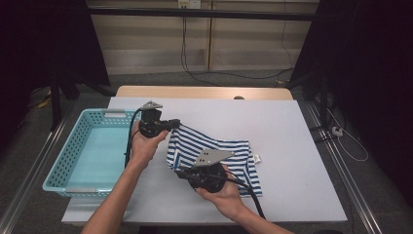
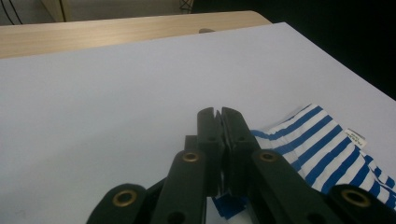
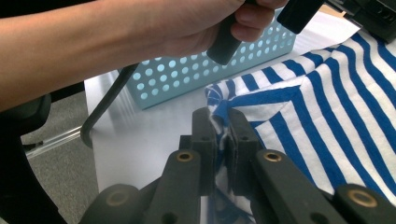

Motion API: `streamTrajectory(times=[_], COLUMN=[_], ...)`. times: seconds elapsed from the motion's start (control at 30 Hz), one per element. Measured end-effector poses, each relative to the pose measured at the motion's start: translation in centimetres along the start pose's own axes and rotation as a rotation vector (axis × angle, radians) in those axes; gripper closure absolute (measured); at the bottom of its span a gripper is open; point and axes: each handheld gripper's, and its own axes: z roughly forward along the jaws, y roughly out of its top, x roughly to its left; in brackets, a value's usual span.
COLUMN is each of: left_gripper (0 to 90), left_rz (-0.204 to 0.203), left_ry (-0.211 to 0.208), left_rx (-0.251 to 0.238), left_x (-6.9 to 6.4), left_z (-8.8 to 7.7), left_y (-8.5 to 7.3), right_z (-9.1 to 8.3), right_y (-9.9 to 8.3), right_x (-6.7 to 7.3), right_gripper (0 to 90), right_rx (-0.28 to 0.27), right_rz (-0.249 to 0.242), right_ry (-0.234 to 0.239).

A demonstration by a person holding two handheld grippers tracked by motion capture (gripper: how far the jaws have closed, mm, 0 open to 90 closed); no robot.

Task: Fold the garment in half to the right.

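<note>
A blue-and-white striped garment (image 1: 229, 148) lies crumpled on the white table (image 1: 282, 126). My left gripper (image 1: 175, 123) is at the garment's far left corner, jaws shut, with a bit of blue cloth showing under them in the left gripper view, where the left gripper (image 2: 218, 112) has the striped garment (image 2: 322, 144) to its right. My right gripper (image 1: 180, 172) is at the near left corner. In the right gripper view the right gripper (image 3: 219, 114) is shut on a bunched fold of the garment (image 3: 336, 102).
A light blue perforated basket (image 1: 58, 161) stands at the table's left edge, also seen as the basket (image 3: 187, 74) behind the left hand (image 3: 187, 23). A white label (image 1: 256, 157) sticks out at the garment's right side. Bare table lies right and far.
</note>
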Motion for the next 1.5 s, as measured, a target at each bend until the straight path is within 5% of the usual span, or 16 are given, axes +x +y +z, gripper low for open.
streamTrajectory(times=[0.33,1.17,1.5], left_gripper=[87.4,87.4,87.4], left_rz=[-0.005,-0.013,-0.035], left_ry=[-0.002,0.061,0.079], left_rx=[-0.038,-0.068,-0.082], left_x=[-0.4,1.1,1.6], left_z=[-0.3,-2.4,-2.4], left_y=[1.4,3.5,3.2], right_z=[0.2,1.3,1.8], right_y=[0.6,3.9,4.3], right_x=[-0.2,-0.3,-0.4], right_gripper=[84.5,84.7,84.7], right_rx=[-0.025,-0.068,-0.069], right_rz=[0.003,-0.022,-0.030], right_ry=[0.008,0.006,0.012])
